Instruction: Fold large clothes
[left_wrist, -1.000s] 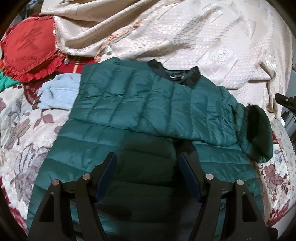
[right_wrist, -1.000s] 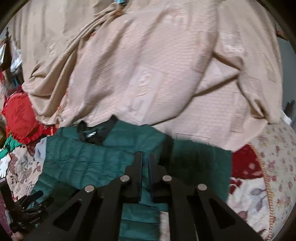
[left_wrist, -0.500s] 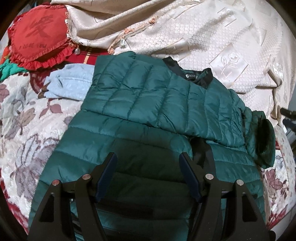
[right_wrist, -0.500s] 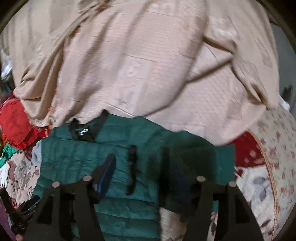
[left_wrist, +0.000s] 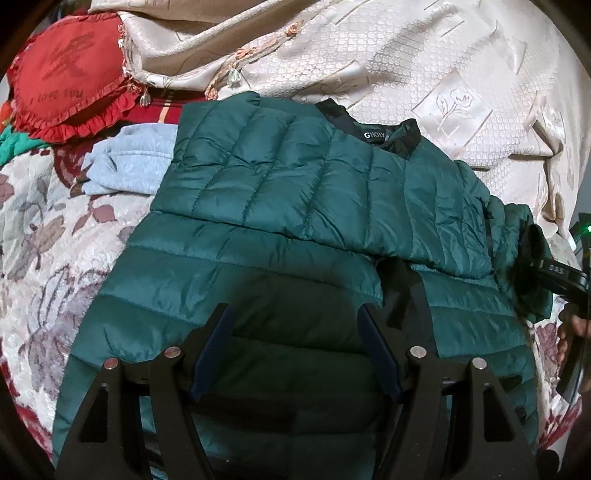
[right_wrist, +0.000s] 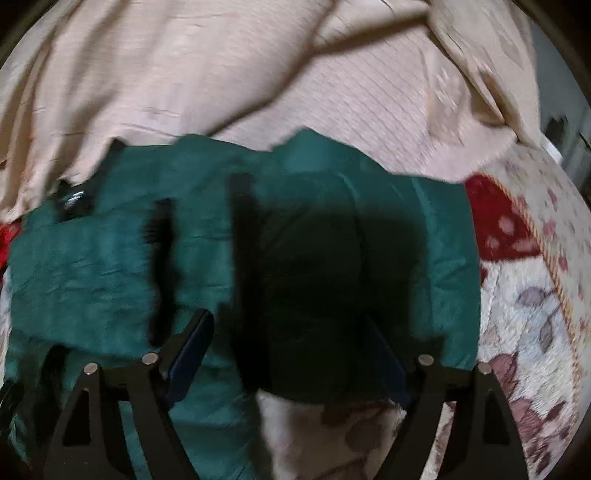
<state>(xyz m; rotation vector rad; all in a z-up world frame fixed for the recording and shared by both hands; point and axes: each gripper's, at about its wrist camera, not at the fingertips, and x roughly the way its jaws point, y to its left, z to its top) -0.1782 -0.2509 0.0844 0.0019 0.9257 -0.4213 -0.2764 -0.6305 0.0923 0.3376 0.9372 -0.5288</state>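
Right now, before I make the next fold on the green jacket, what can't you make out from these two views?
- Right wrist view: motion blur smears the green jacket; seams and collar label unreadable.
- Same view: shadow under the right gripper hides the sleeve's layering.
- Left wrist view: the left gripper and the bottom edge hide the jacket's hem.
- Left wrist view: the light blue garment is partly tucked under the jacket.

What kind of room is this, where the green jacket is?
Probably a bedroom. The green puffer jacket lies on what looks like a bed, on a flowery bedspread, with a cream quilt heaped behind it and a red frilly cushion reading "I love you".
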